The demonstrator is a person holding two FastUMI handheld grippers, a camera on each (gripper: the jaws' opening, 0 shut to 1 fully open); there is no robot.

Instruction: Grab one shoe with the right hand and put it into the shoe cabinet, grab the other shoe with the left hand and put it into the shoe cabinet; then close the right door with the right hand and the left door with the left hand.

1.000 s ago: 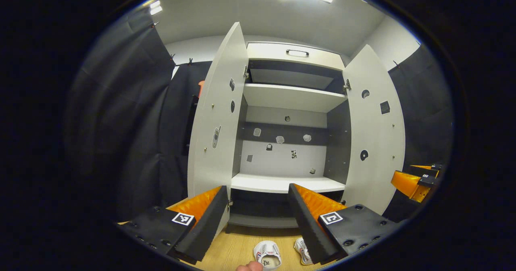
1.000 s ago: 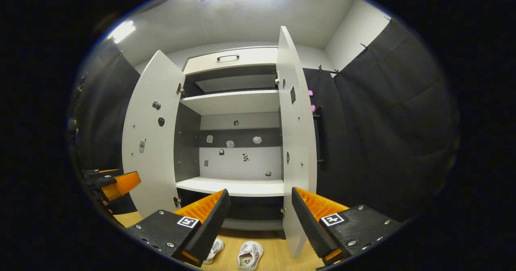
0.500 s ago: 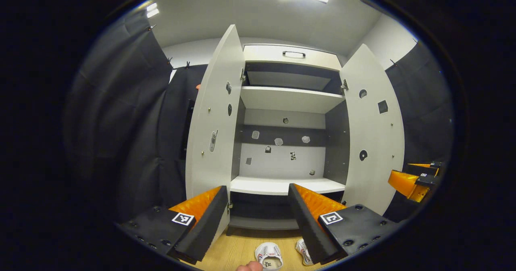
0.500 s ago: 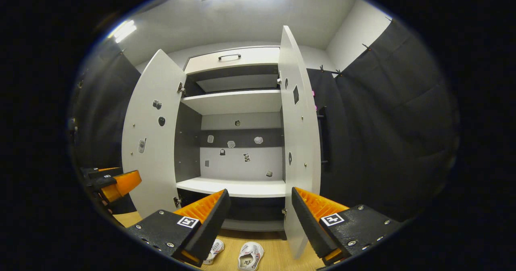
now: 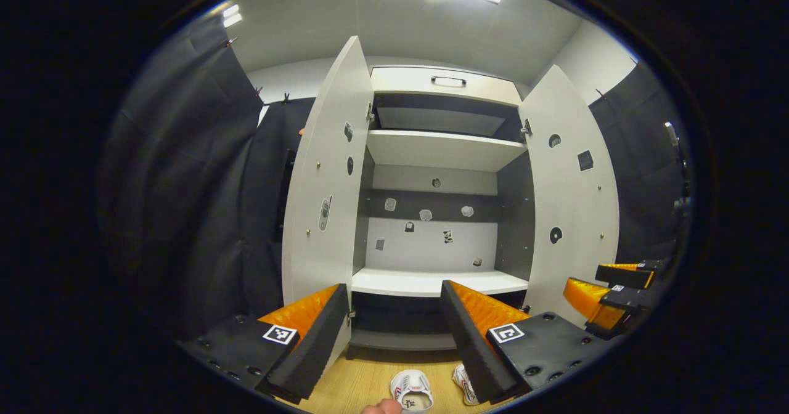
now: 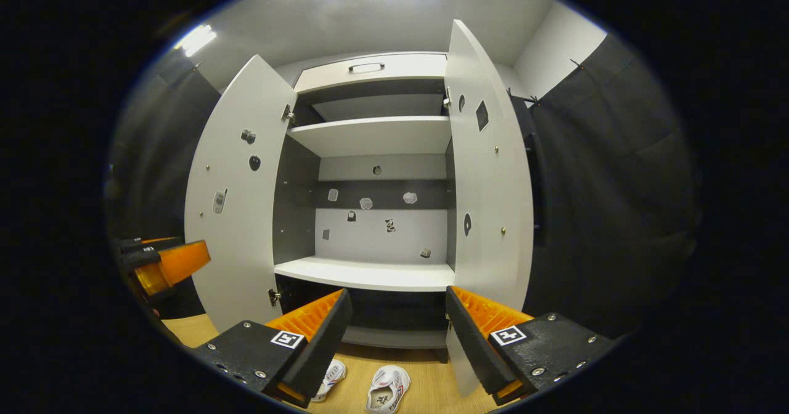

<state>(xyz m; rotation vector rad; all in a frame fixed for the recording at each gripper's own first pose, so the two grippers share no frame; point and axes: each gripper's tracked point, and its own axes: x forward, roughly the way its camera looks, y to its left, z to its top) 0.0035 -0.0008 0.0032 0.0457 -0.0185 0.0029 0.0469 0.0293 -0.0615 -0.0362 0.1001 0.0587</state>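
Observation:
A white shoe cabinet stands ahead with both doors swung wide, the left door and the right door. Its shelves are bare. Two white shoes lie on the wooden floor in front of it, one in the gap between the fingers and the other partly behind a finger. My left gripper is open and holds nothing. My right gripper is open too, well above the shoes. Each gripper also appears at the edge of the other's view.
Black cloth walls close in on both sides of the cabinet. A drawer with a dark handle tops the cabinet. A fingertip shows at the bottom of the left gripper view. Wooden floor lies before the cabinet.
The right gripper has moved forward and turned a little right, so the cabinet looms larger and its right door spreads wider. In the left gripper view it has dropped lower. The left gripper barely moved.

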